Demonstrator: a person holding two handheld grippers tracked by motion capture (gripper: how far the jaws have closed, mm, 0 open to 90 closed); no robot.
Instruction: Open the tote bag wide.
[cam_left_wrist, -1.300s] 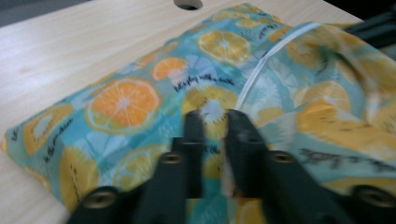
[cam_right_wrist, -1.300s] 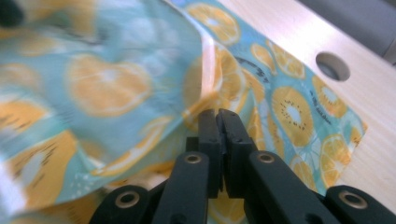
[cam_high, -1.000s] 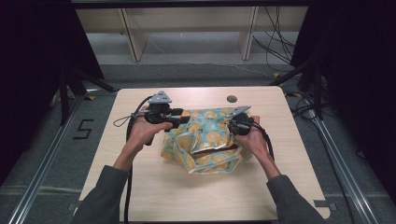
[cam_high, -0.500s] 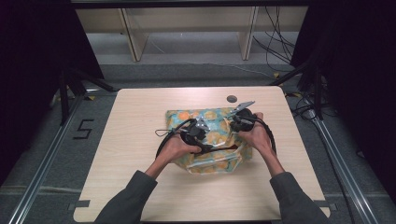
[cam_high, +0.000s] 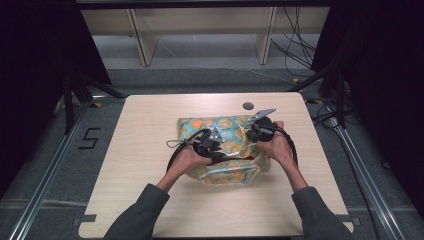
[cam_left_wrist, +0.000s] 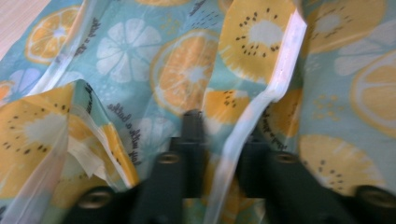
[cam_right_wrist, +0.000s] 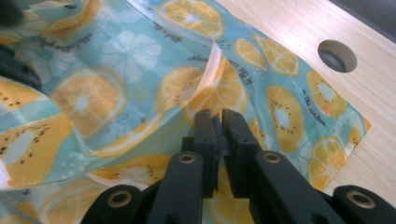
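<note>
A teal bag printed with orange and kiwi slices (cam_high: 220, 125) lies crumpled at the middle of the wooden table (cam_high: 145, 150). My left gripper (cam_high: 221, 150) is over the bag's middle. In the left gripper view the bag (cam_left_wrist: 140, 60) has a raised pale edge (cam_left_wrist: 280, 79) running down between the jaws of that gripper (cam_left_wrist: 223, 149). The jaws stand a little apart, one on each side of the edge, and are blurred. My right gripper (cam_high: 251, 132) is at the bag's far right part. Its jaws (cam_right_wrist: 219, 122) are shut on a lifted fold of the bag (cam_right_wrist: 205, 88).
A round hole (cam_high: 248, 106) sits in the table just beyond the bag, also seen in the right gripper view (cam_right_wrist: 337, 55). Bare tabletop surrounds the bag on all sides. Black cables (cam_high: 175, 155) trail from both grippers. Shelving legs and floor cables lie past the far edge.
My left gripper has moved from the bag's far left corner to right over its middle. The right gripper has stayed at the right part, holding its fold.
</note>
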